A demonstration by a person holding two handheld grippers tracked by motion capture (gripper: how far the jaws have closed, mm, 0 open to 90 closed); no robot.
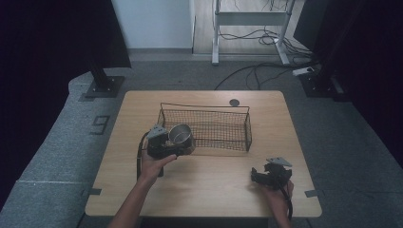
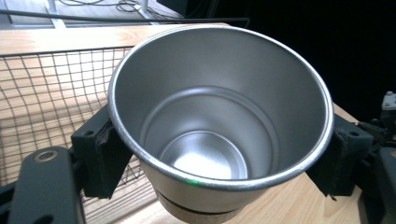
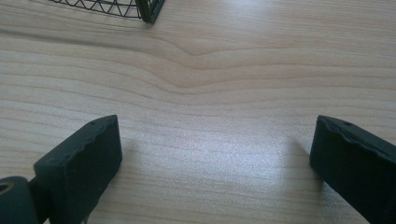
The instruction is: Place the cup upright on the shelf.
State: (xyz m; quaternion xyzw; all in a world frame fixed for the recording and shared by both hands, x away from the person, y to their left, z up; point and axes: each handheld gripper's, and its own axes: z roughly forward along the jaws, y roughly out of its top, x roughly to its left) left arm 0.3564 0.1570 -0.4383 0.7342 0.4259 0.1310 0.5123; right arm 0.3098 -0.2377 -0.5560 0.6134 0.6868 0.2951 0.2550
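Note:
A shiny metal cup [image 1: 180, 135] [image 2: 219, 126] is held upright in my left gripper [image 1: 177, 144] [image 2: 219, 158], whose jaws are shut on its sides just below the rim. The cup is empty and hangs at the front left corner of a black wire basket [image 1: 209, 127] [image 2: 42, 98], over its edge. My right gripper [image 1: 257, 176] [image 3: 217, 158] rests low over the bare wooden table [image 1: 214, 185] [image 3: 210, 74] at the front right, jaws wide open with nothing between them.
The basket stands mid-table and looks empty; one corner of the basket [image 3: 149, 9] shows at the top of the right gripper view. A small dark disc [image 1: 234, 102] lies near the table's far edge. Desk legs and cables [image 1: 266, 38] are on the floor beyond.

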